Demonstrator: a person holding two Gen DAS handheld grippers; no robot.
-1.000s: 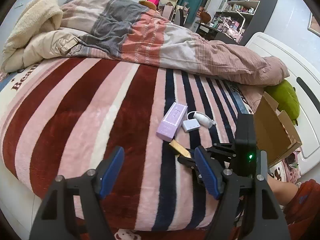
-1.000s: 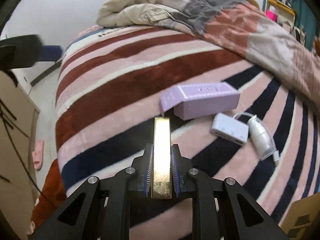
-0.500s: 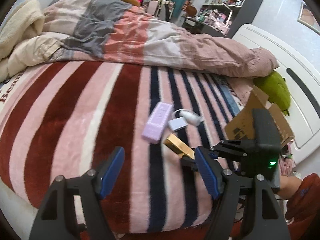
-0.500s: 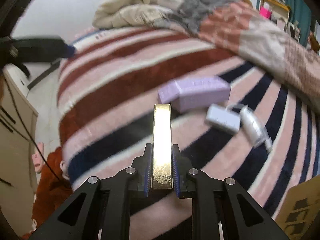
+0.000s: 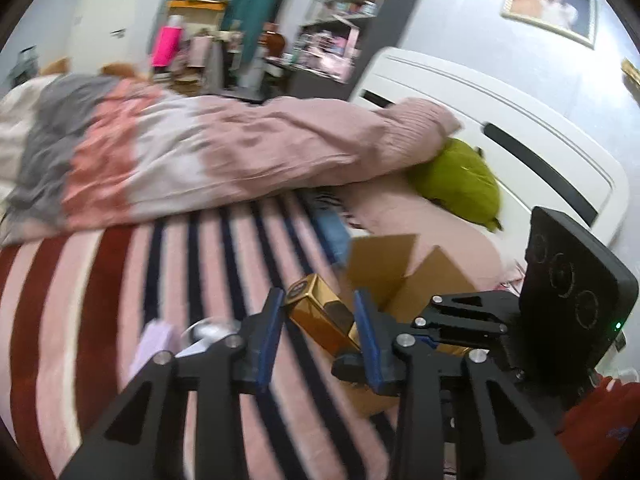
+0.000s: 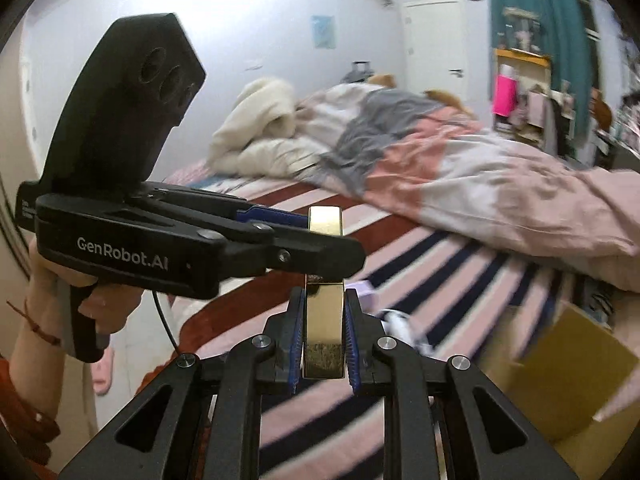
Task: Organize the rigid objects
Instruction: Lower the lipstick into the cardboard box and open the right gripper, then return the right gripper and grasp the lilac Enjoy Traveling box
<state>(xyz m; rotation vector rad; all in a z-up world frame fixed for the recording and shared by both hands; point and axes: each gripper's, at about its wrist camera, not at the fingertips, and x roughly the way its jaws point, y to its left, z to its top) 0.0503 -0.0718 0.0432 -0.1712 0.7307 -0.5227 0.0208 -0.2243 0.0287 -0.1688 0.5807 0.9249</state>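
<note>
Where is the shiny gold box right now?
The gold box is up in the air above the striped blanket, pinched by the right gripper, with its far end between the left gripper's open fingers.

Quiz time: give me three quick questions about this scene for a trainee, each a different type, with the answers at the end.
1. True or false: the right gripper is clamped on the gold box.
2. The left gripper has its fingers where, relative to the gold box? A: one on either side of it. B: far off to one side. C: flat underneath it.
3. Fill in: the cushion by the white headboard is ____.

Key: 1 true; 2 A; 3 green.
</note>
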